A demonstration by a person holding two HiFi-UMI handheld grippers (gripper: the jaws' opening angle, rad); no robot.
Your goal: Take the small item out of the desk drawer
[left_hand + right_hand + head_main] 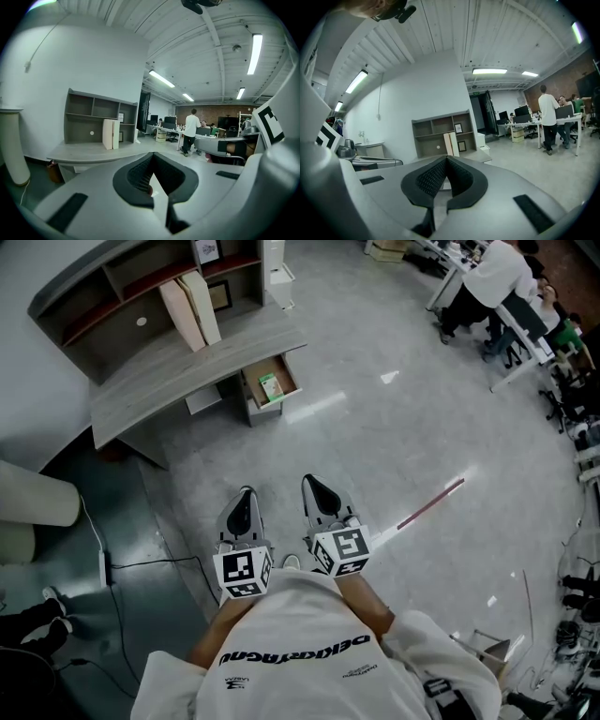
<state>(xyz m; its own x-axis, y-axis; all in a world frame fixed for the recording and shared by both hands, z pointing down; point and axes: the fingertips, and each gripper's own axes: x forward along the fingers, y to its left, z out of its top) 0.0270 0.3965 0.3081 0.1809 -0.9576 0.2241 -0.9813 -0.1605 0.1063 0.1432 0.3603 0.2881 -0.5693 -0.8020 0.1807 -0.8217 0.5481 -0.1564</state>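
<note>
Both jaws pressed together, empty: left gripper (246, 496), right gripper (313, 486). Green item (270, 388) in open drawer (284, 369) looks light and stiff; I'd pinch its narrow sides.

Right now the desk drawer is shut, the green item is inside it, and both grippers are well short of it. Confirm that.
Not quite: the drawer is open, not shut. The head view shows it pulled out from under the desk, with the green item lying inside and the left gripper and right gripper well short of it.
</note>
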